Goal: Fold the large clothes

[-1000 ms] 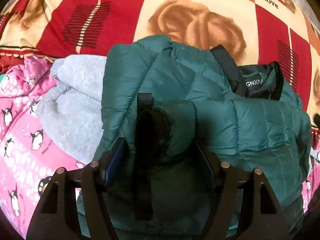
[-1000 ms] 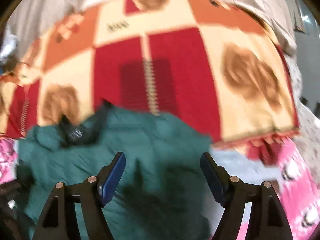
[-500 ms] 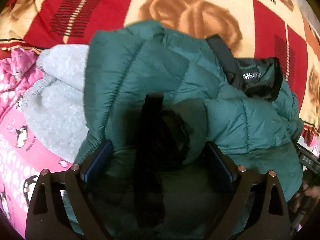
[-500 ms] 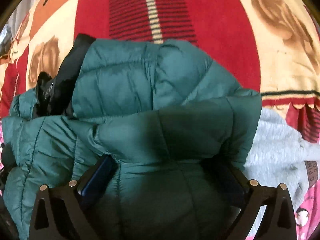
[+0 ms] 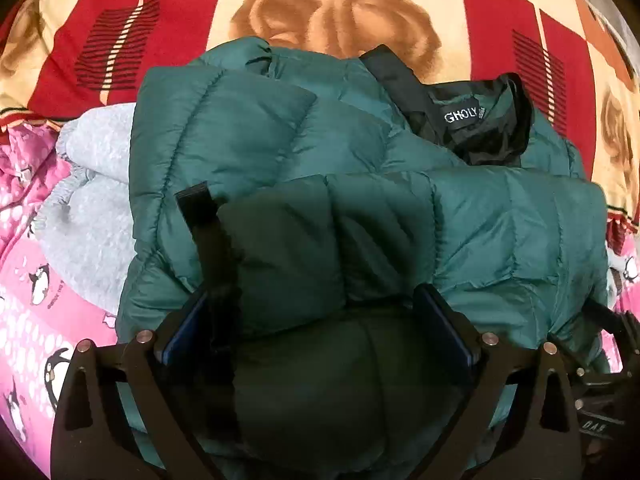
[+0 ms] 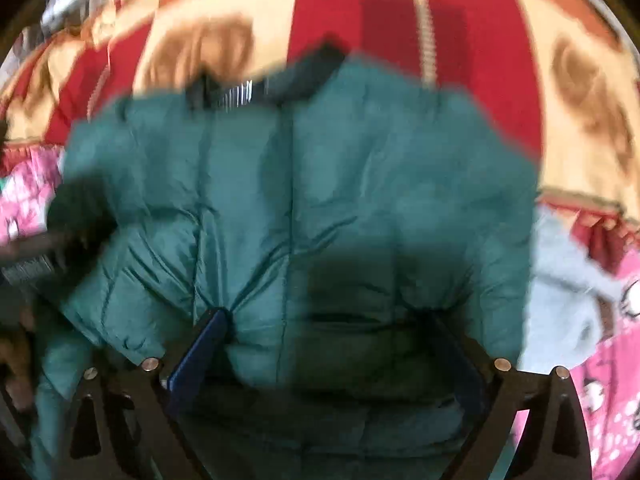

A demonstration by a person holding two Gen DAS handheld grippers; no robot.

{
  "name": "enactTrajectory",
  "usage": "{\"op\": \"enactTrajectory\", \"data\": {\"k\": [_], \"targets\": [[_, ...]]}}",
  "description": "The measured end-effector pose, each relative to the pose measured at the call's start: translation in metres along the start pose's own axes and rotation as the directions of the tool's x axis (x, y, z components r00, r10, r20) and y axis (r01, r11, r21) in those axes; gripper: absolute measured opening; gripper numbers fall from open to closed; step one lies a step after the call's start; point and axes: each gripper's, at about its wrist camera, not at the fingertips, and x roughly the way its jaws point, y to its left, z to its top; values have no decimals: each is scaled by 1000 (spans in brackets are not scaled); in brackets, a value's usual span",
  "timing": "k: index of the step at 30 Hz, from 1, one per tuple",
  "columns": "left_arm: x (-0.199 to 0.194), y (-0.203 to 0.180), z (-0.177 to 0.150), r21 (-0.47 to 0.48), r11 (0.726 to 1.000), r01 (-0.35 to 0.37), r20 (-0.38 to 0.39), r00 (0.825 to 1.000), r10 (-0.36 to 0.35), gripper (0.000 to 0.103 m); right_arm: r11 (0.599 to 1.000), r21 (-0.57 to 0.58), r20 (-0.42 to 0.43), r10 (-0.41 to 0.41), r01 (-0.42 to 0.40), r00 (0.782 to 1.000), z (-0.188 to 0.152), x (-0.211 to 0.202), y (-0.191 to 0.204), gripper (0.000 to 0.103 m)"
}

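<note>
A dark green puffer jacket (image 5: pixel 360 208) lies bunched and partly folded on the bed, its black collar with a "GHOLY" label (image 5: pixel 462 116) at the upper right. My left gripper (image 5: pixel 316 320) is wide apart with a thick fold of the jacket and a black strap (image 5: pixel 208 232) bulging between its fingers. In the blurred right wrist view the jacket (image 6: pixel 320 200) fills the middle, and my right gripper (image 6: pixel 328 340) is also wide apart with jacket padding between its fingers. Neither pair of fingers visibly pinches the fabric.
A red, orange and cream patterned blanket (image 5: pixel 320 12) covers the bed behind the jacket. A grey fleece garment (image 5: pixel 88 200) lies left of the jacket, seen at the right in the right wrist view (image 6: pixel 560 280). Pink penguin-print fabric (image 5: pixel 28 280) lies beneath. The right gripper's body (image 5: pixel 600 392) shows at lower right.
The left gripper has shifted slightly, the jacket moving right in its view. The right wrist view swung and went blurred, with the jacket now more centred and the collar at the top.
</note>
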Motion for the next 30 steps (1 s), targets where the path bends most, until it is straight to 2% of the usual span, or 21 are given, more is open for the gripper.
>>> {"op": "enactTrajectory", "data": {"k": [5, 7, 8, 12, 15, 18, 20, 23, 26, 28, 30], "targets": [[3, 3, -3, 3, 1000, -7, 5, 1000, 7, 100, 1000, 9, -25, 20, -20, 999, 0, -9, -4, 102], [-2, 3, -3, -8, 1000, 4, 18, 1000, -4, 100, 1000, 11, -4, 5, -5, 1000, 3, -16, -10, 98], [-6, 5, -3, -16, 1000, 12, 28, 1000, -12, 100, 1000, 22, 20, -2, 1, 1000, 4, -29, -13, 94], [-45, 19, -5, -60, 997, 57, 128, 991, -49, 100, 996, 87, 95, 25, -33, 995, -7, -90, -32, 94], [-89, 33, -11, -67, 994, 82, 230, 971, -65, 100, 993, 111, 128, 18, -32, 992, -35, -135, -54, 94], [-125, 38, -32, -67, 993, 95, 275, 959, -73, 100, 985, 170, 109, -10, -9, 994, -74, -162, -84, 94], [-142, 45, -52, -48, 996, 73, 293, 954, -56, 100, 977, 213, 89, -4, -15, 996, -99, -170, -101, 94], [-157, 53, -78, 5, 1000, 16, 281, 960, -17, 100, 965, 262, 87, -9, -14, 996, -137, -184, -119, 94], [-173, 67, -96, 35, 999, -20, 273, 962, 9, 100, 959, 280, 23, -37, 29, 999, -162, -191, -130, 94], [-184, 84, -111, 35, 999, -39, 273, 962, 28, 100, 965, 262, 58, -21, 5, 998, -172, -197, -129, 94], [-188, 105, -129, 16, 998, -60, 235, 970, 54, 100, 959, 282, 64, 17, -35, 998, -184, -194, -129, 94]]}}
